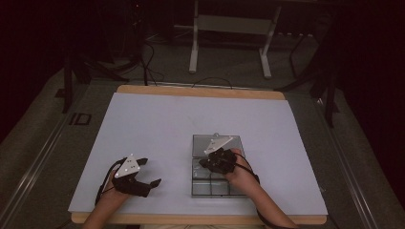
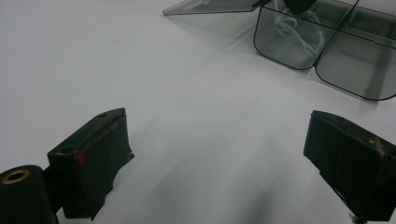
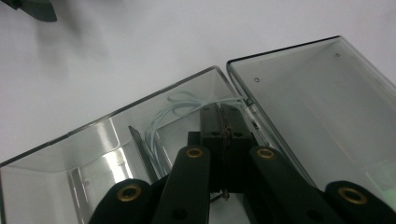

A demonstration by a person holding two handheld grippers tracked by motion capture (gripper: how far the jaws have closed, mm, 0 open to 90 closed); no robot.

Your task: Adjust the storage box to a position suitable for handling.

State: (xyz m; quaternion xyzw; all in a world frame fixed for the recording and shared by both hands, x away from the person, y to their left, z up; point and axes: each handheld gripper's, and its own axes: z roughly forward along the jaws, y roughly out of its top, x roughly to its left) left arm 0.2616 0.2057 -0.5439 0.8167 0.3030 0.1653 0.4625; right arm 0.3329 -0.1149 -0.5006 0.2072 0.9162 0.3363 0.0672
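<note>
Black fingers of the right gripper (image 3: 224,126) sit pressed together inside the clear plastic compartment box (image 3: 107,135), apparently pinching a thin white looped cord (image 3: 163,116) that trails just ahead of them. Beneath lies the white-covered desk (image 1: 153,129). Judging by this, lifting could drag the light box along if the cord catches a divider wall. Well apart, the left gripper (image 1: 143,176) rests with fingers spread, open desk around it.

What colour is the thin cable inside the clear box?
White, or pale bluish; the thin cable shows best in the right gripper view.
</note>
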